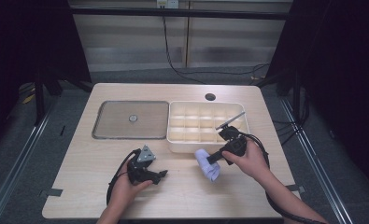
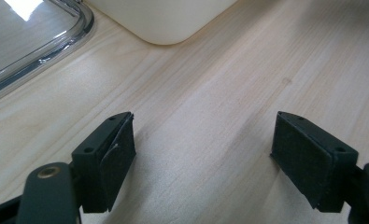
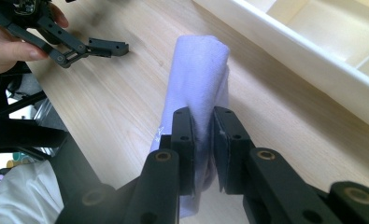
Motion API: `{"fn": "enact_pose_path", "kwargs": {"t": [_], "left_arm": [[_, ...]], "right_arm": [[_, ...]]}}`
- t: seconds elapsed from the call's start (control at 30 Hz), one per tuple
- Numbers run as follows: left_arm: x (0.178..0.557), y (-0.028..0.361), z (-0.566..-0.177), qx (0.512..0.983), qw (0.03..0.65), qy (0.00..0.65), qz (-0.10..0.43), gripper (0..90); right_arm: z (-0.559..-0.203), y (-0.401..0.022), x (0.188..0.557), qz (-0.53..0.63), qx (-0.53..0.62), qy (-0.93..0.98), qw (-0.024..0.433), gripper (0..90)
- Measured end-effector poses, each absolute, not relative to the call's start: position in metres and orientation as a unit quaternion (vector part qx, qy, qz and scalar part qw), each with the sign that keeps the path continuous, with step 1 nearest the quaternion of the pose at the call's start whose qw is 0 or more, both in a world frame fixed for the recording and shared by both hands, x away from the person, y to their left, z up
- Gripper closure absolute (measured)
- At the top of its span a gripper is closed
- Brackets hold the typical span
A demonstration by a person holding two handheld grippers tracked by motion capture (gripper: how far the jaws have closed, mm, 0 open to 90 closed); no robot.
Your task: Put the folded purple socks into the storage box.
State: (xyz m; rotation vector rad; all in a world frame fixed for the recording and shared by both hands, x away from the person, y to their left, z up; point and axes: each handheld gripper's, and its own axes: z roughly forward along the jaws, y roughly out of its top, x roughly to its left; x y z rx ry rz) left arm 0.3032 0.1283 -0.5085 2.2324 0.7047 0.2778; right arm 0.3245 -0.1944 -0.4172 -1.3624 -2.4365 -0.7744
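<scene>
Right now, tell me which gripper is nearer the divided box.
Right. The right gripper, shut on the cloth, sits just in front of the box. The left gripper, open, lies farther back, off the box's near-left corner.

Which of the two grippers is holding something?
The right gripper: its fingers pinch a rolled lavender cloth near the divided tray. The left gripper stands open over bare table.

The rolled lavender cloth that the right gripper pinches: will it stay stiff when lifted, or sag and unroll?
The lavender cloth is probably soft: the right gripper squeezes it thin between nearly closed jaws. It likely sags a little, since its free end hangs past the pinch. It seems light, and its fuzzy surface should not slip easily. Unrolling is possible, as nothing binds the roll.
</scene>
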Motion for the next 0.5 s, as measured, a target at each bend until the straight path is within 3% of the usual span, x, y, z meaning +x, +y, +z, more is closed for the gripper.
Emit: {"fn": "enact_pose_path", "kwargs": {"t": [0.5], "left_arm": [[0.303,0.128,-0.509,0.874,0.383,0.278,0.108,20.9]], "right_arm": [[-0.393,-0.213,0.331,-0.258,-0.469,-0.838,0.107,79.4]]}}
